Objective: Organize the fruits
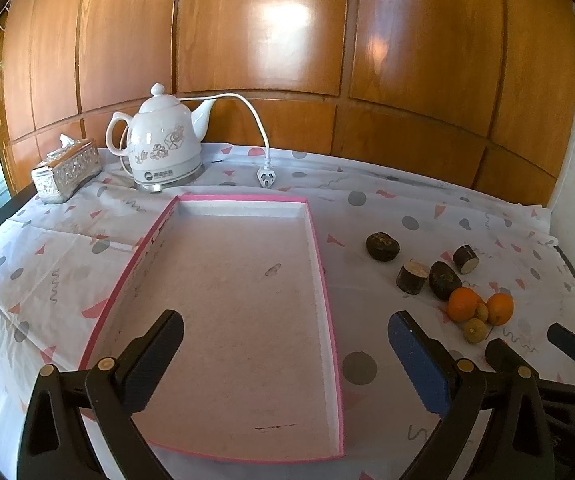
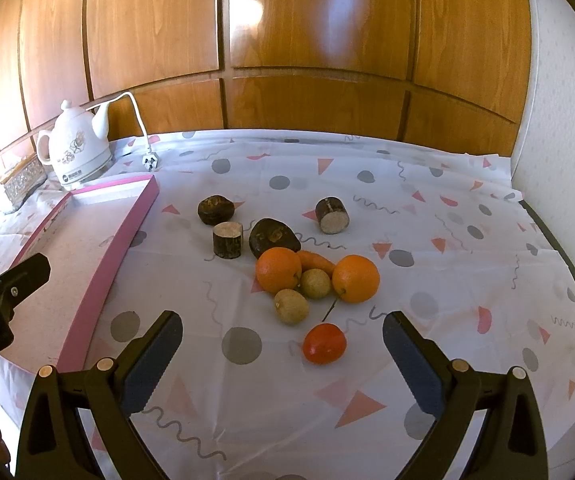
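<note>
Pink-rimmed tray (image 1: 319, 240) bare; fruits (image 2: 315, 280) clustered on tablecloth (image 2: 447, 280) to its right — nothing sorted yet. Left gripper (image 1: 285, 360) over tray, jaws apart. Right gripper (image 2: 283, 360) jaws apart, nearest red fruit (image 2: 324, 343) — likely first pick: lower, close, carry to tray.

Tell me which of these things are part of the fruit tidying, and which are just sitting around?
Part of the job:
pink tray
two oranges
two small tan fruits
red fruit
two dark round fruits
two cut stem pieces
carrot-like piece

Just lying about:
kettle
plug
tissue box
</note>
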